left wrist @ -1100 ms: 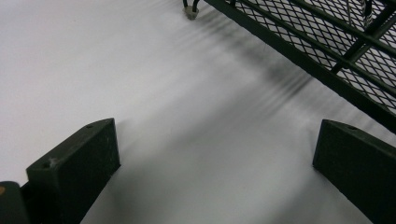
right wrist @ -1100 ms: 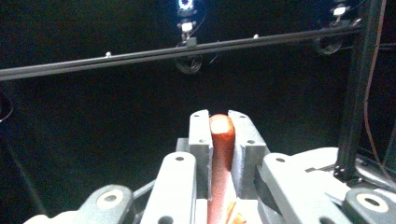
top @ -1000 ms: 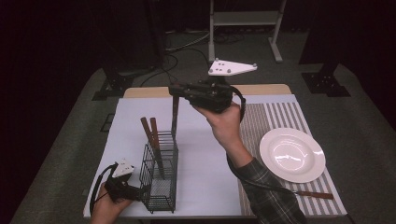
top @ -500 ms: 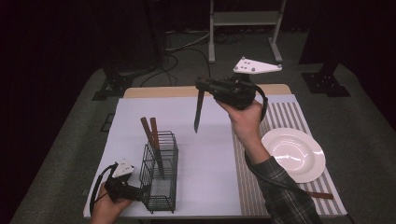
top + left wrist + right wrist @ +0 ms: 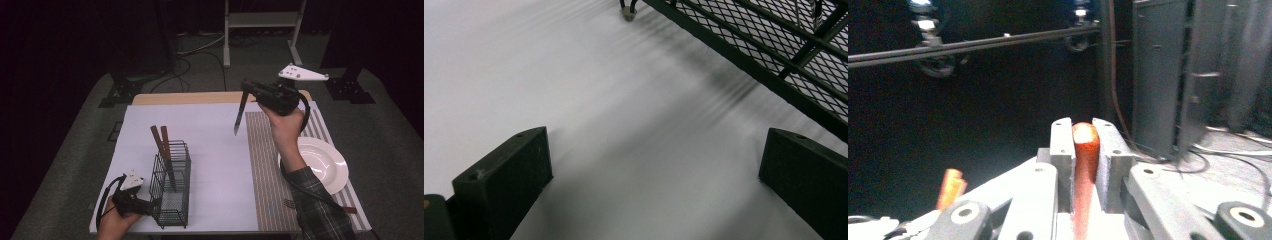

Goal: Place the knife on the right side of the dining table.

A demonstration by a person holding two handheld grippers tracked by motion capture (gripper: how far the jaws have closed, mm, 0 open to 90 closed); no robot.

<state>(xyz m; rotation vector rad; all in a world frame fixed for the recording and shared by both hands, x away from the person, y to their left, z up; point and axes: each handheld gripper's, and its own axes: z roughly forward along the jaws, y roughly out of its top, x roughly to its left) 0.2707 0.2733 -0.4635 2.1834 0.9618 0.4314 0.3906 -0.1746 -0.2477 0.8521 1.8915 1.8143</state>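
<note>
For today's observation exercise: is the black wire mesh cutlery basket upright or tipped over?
Upright. The black wire mesh cutlery basket stands on its base on the white table cover, two brown wooden handles sticking up out of it.

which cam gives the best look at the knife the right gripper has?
High view: the whole knife hangs blade-down from the right gripper, above the table. Right gripper view shows just its reddish handle clamped between the jaws.
</note>
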